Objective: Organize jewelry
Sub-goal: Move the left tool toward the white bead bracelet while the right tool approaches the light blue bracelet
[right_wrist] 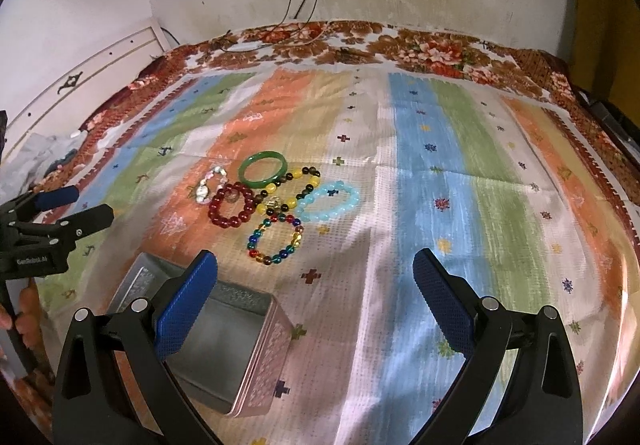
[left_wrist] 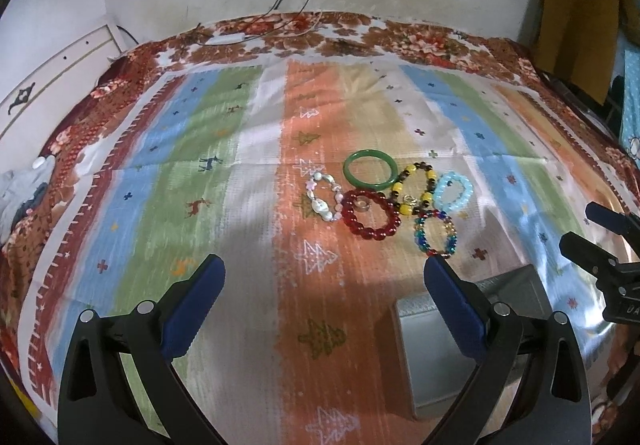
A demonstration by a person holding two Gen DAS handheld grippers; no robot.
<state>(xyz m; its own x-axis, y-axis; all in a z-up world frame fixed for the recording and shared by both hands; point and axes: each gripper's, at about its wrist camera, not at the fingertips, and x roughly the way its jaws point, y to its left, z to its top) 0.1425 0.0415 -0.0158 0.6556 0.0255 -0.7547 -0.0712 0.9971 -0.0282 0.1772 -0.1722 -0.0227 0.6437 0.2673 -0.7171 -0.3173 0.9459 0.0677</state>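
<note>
Right now your 6 bracelets lie clustered on the striped cloth: green bangle, red bead bracelet, yellow-and-brown one, pale blue one, multicolour one and pearly one. Just beside them sits the open metal box. Your left gripper and right gripper both hang above the cloth, jaws spread wide, empty.
</note>
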